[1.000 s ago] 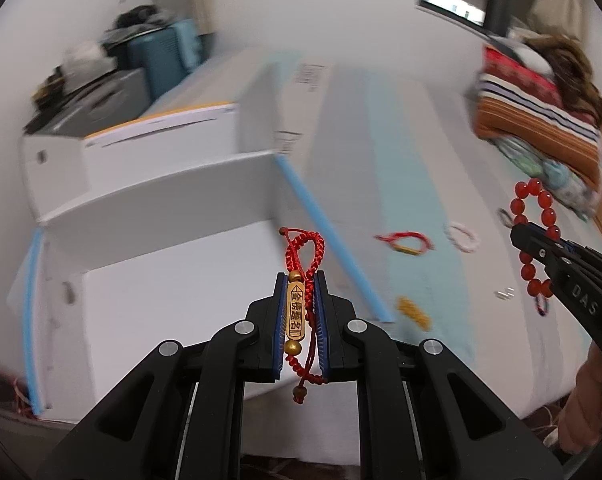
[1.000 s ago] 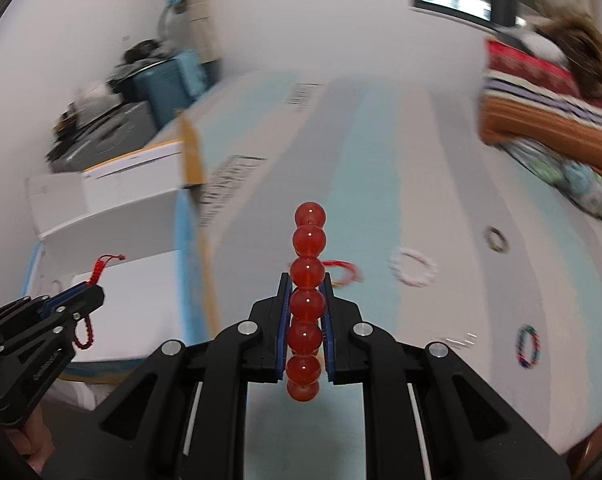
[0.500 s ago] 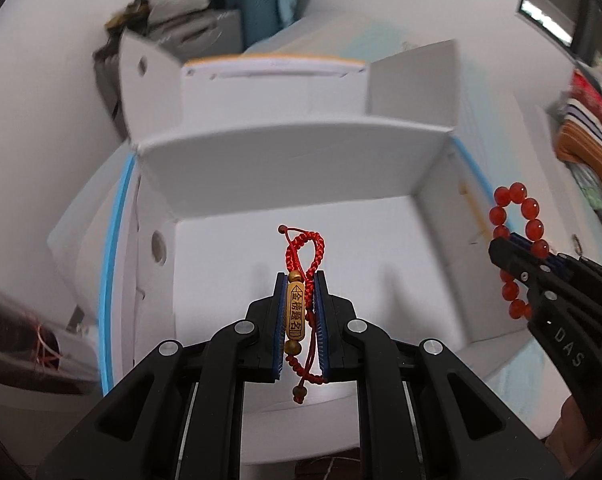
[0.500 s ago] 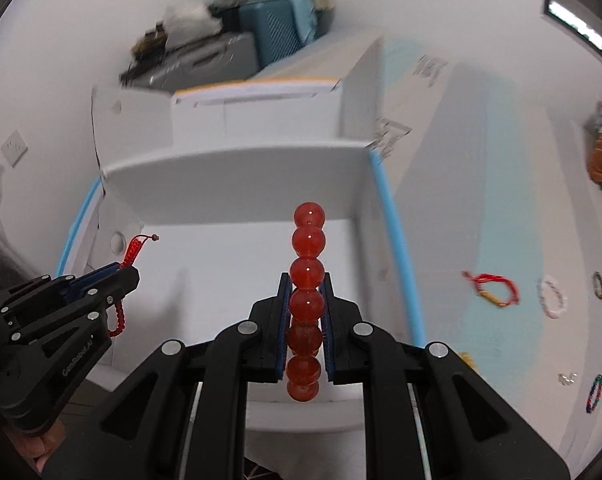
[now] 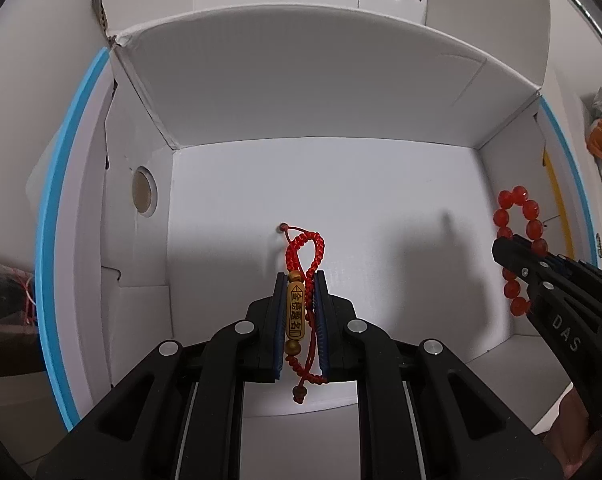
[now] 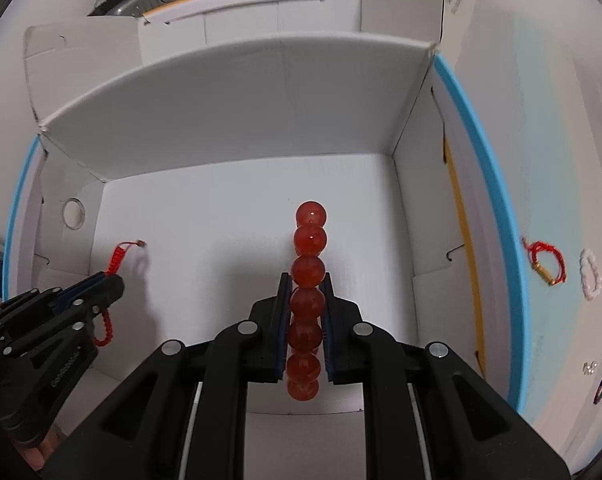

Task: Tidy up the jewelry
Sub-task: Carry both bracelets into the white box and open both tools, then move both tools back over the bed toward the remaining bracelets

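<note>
Both claws poised nose-down over the open white box (image 5: 321, 92), ready to drop: left gripper (image 5: 300, 312) clamped on red cord bracelet w/ gold charm (image 5: 303, 268), right gripper (image 6: 305, 312) pinching red bead bracelet (image 6: 308, 276).

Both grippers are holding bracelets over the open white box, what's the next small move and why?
Probably lower both a little further and then open the jaws. The left gripper is shut on the red cord bracelet and the right gripper on the red bead bracelet, both already over the bare floor of the white box, so releasing should drop them inside.
</note>
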Demonstrator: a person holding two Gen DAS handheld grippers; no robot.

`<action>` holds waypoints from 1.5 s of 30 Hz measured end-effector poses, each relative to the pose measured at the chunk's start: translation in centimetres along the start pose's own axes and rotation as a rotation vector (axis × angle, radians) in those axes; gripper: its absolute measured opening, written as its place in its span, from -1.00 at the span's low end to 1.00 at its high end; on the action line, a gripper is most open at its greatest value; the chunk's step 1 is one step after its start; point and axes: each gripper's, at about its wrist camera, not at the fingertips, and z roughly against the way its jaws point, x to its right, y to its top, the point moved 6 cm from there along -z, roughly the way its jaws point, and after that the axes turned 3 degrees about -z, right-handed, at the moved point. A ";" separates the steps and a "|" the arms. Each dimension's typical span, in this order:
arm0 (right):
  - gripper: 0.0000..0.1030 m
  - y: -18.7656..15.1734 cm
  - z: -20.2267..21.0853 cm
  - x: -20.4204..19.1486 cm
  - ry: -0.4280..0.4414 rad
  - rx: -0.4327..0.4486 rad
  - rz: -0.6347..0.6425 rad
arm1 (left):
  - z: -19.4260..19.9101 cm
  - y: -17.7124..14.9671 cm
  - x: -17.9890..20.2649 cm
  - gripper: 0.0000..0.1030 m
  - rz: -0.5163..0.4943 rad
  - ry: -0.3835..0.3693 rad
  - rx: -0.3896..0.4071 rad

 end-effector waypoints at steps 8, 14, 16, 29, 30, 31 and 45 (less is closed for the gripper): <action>-0.45 -0.1 -0.2 -0.1 0.029 -0.018 -0.019 | 0.4 -0.3 -0.1 -0.61 0.002 0.004 0.002; 0.23 0.0 2.0 0.2 0.055 0.043 -0.021 | 2.5 0.3 -0.5 0.41 0.018 0.054 0.084; 0.41 0.1 3.3 0.5 0.060 0.082 -0.033 | 3.7 0.2 -0.3 0.56 0.010 0.054 0.123; 0.76 -0.2 11.1 4.2 0.027 0.296 -0.041 | 9.9 -0.1 4.0 0.89 -0.054 0.096 0.340; 0.77 -0.4 11.9 4.7 0.017 0.317 -0.046 | 10.2 -0.2 4.6 0.89 -0.063 0.090 0.350; 0.77 -0.6 12.4 5.2 0.011 0.332 -0.054 | 10.7 -0.3 5.4 0.89 -0.071 0.083 0.361; 0.77 -6.5 18.5 19.7 -0.149 0.455 -0.181 | 12.6 -2.2 19.7 0.89 -0.231 -0.058 0.442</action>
